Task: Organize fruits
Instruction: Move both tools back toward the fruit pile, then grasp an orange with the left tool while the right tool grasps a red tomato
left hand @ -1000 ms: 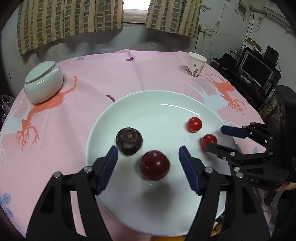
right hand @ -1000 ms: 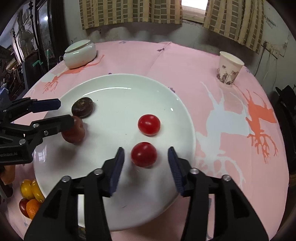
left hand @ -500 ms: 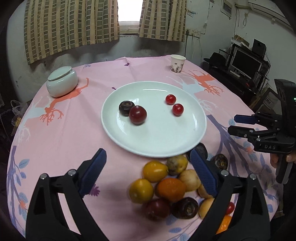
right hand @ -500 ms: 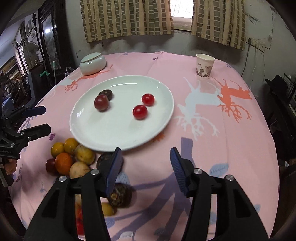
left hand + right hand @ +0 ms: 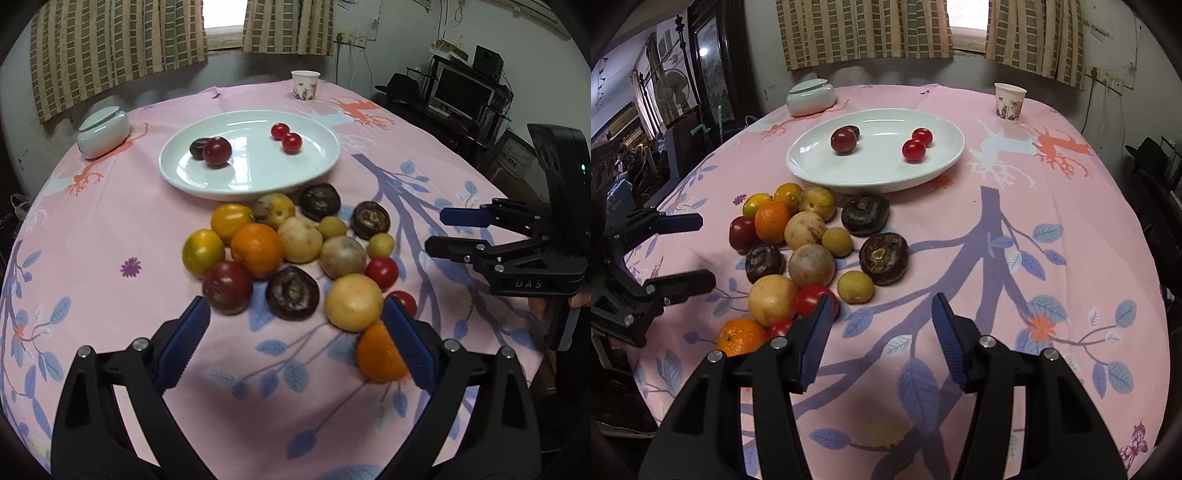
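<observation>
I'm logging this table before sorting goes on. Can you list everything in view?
plate: one, white, far middle of table
cherry tomatoes on plate: two, red, right part
dark fruits on plate: two, dark red and near black, touching, left part
fruit pile: over a dozen, orange, yellow, tan, red, dark brown, on cloth in front of plate
lidded jar: one, pale, far left
paper cup: one, white patterned, far side
tablecloth: pink, printed
left gripper: open, empty
right gripper: open, empty

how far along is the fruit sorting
Done: the plate holds four pieces, two cherry tomatoes, a plum and a dark fruit. In hand: nothing; the left tool and right tool are both empty. Left: the pile on the cloth.
</observation>
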### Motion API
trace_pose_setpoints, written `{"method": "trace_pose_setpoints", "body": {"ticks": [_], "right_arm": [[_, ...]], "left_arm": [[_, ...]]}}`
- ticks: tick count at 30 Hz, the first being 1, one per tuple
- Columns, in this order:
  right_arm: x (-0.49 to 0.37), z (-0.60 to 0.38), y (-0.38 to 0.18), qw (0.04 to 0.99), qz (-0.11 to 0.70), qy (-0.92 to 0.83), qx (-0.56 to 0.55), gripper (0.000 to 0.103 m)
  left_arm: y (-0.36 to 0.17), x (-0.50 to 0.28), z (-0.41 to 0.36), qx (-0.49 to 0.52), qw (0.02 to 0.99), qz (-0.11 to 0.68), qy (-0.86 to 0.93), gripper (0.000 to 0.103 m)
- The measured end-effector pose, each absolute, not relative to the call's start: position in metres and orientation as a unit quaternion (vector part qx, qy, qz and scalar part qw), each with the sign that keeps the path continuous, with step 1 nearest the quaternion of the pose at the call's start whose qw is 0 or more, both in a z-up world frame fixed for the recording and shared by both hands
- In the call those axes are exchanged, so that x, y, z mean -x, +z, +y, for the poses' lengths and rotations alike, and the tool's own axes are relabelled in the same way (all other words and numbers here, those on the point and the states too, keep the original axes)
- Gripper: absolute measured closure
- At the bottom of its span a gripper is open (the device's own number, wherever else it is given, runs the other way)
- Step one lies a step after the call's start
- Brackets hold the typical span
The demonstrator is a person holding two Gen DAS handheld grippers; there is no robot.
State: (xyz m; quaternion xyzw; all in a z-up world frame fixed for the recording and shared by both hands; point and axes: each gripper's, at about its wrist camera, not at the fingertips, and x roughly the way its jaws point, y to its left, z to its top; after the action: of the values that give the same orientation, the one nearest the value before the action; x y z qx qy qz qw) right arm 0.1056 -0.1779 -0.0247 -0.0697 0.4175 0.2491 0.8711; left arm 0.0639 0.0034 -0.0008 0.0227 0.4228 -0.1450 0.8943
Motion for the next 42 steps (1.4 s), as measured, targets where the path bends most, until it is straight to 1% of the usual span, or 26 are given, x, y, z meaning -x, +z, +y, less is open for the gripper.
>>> {"method": "trace_pose_setpoints", "body": {"ticks": [6, 16, 17, 18, 19, 21, 26, 31, 42], "right_arm": [[-0.093, -0.182, -0.027, 0.872, 0.414, 0.254, 0.055, 0.046], [-0.085, -0.198, -0.036, 0.872, 0.42, 0.248, 0.039, 0.046], [-0.085, -0.199, -0.038, 0.872, 0.421, 0.248, 0.039, 0.046], [-0.085, -0.2, -0.039, 0.871, 0.422, 0.248, 0.038, 0.046], [-0.085, -0.2, -0.04, 0.871, 0.423, 0.248, 0.037, 0.046], [-0.085, -0.2, -0.041, 0.87, 0.424, 0.25, 0.036, 0.046], [-0.084, -0.194, -0.042, 0.868, 0.425, 0.253, 0.042, 0.046], [-0.081, -0.183, -0.043, 0.861, 0.43, 0.266, 0.062, 0.046], [-0.063, -0.124, -0.051, 0.834, 0.431, 0.319, 0.129, 0.046]], "left_arm": [[-0.012, -0.042, -0.021, -0.027, 0.884, 0.433, -0.177, 0.007], [-0.032, -0.04, -0.043, -0.043, 0.874, 0.449, -0.181, 0.008], [-0.033, -0.041, -0.043, -0.043, 0.874, 0.45, -0.18, 0.012], [-0.034, -0.041, -0.043, -0.043, 0.873, 0.452, -0.181, 0.021], [-0.036, -0.043, -0.044, -0.041, 0.868, 0.458, -0.188, 0.027], [-0.042, -0.046, -0.045, -0.034, 0.856, 0.474, -0.202, 0.056], [-0.042, -0.044, -0.045, -0.036, 0.857, 0.47, -0.208, 0.057], [-0.035, -0.039, -0.025, -0.024, 0.866, 0.46, -0.195, 0.057], [-0.041, -0.034, 0.011, 0.008, 0.868, 0.464, -0.177, 0.057]]}}
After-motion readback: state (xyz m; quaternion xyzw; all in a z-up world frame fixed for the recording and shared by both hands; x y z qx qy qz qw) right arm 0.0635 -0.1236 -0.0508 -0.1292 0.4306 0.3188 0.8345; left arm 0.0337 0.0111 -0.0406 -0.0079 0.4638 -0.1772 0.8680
